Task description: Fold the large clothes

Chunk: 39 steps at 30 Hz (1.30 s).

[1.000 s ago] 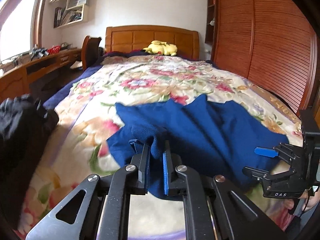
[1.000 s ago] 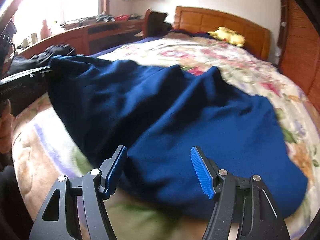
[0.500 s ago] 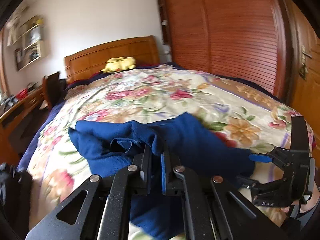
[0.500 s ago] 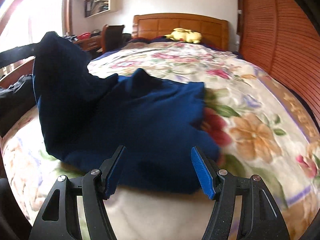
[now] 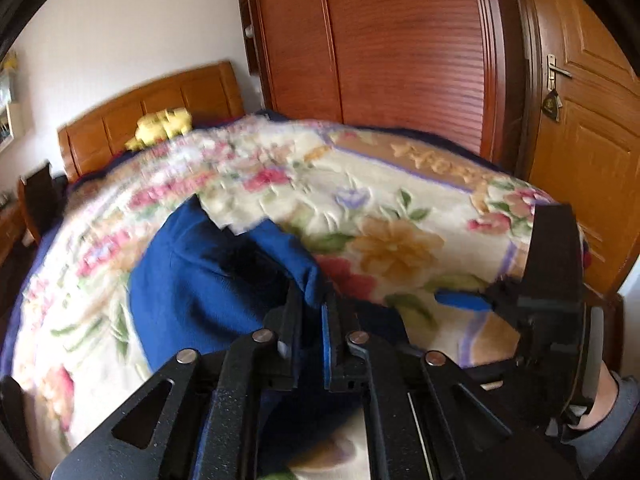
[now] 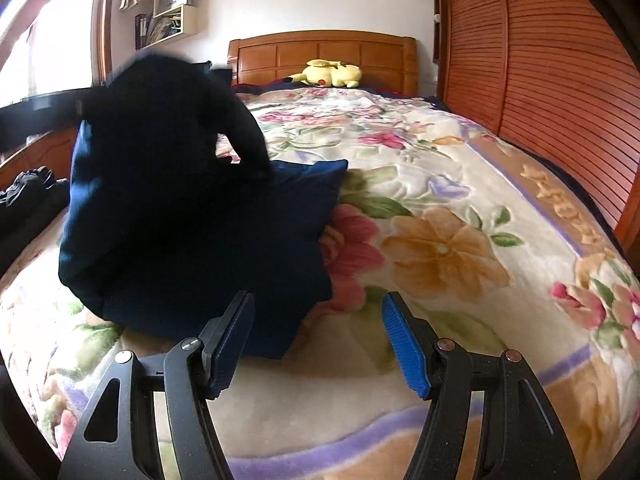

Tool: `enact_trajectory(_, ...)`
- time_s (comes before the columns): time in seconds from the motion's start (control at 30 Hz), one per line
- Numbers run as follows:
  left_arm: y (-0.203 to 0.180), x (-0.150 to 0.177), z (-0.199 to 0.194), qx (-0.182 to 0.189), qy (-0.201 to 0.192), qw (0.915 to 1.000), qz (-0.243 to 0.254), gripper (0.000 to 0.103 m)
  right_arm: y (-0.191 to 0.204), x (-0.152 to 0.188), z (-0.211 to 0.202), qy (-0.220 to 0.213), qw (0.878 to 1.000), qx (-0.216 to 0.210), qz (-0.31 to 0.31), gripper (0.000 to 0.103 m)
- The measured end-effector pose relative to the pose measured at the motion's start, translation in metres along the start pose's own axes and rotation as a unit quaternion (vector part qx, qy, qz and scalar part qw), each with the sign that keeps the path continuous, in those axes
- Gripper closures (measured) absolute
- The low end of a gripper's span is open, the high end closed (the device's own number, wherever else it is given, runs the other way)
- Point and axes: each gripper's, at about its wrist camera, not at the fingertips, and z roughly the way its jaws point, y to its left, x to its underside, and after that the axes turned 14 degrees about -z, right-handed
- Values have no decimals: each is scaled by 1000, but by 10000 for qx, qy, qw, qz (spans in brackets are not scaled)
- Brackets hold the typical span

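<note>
A dark blue garment (image 5: 208,280) lies bunched on the floral blanket at the foot of the bed. My left gripper (image 5: 310,304) is shut on a fold of its edge and holds that part lifted. In the right wrist view the garment (image 6: 192,240) rises at the left as a raised dark mass, its lower part still on the blanket. My right gripper (image 6: 318,312) is open and empty, low over the blanket just right of the garment's near corner. It also shows in the left wrist view (image 5: 464,300) at the right.
The floral blanket (image 6: 440,248) covers the bed. A yellow plush toy (image 6: 332,74) lies by the wooden headboard (image 6: 320,52). A slatted wooden wardrobe (image 6: 560,60) runs along the right side. A door (image 5: 588,152) stands beyond it. Dark clothes (image 6: 24,196) lie at the left.
My left gripper has carried the held edge up and across, gathering the spread garment into a bunch at the left. My right gripper stays open, now over bare blanket.
</note>
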Motion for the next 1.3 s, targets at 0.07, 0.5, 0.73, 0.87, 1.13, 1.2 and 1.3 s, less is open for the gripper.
enact_trajectory(0.07,9,6,2,10,141,9998,-139,90,0,0,0,-8,10000,10,-7,35)
enact_trajectory(0.5,78,35,-48,-91,-532,9961,-693,23,-2,-9,-2,-219,9997,135,5,35)
enact_trajectory(0.73,121,57,-48,-478,-731,9914,-974,23,-13,-20,-19,-534,9979,340,97,35)
enact_trajectory(0.87,137,66,-38,-553,-667,9902,-1098,23,-12,-25,-22,-662,9971,351,156,35)
enact_trajectory(1.13,155,78,-34,-701,-676,9886,-1144,23,10,-42,-17,-765,9967,236,-125,35)
enact_trajectory(1.2,158,81,-33,-757,-656,9885,-1133,23,16,-52,-13,-759,9967,174,-210,35)
enact_trajectory(1.3,163,84,-32,-796,-630,9882,-1148,23,27,-68,-2,-742,9964,22,-412,35)
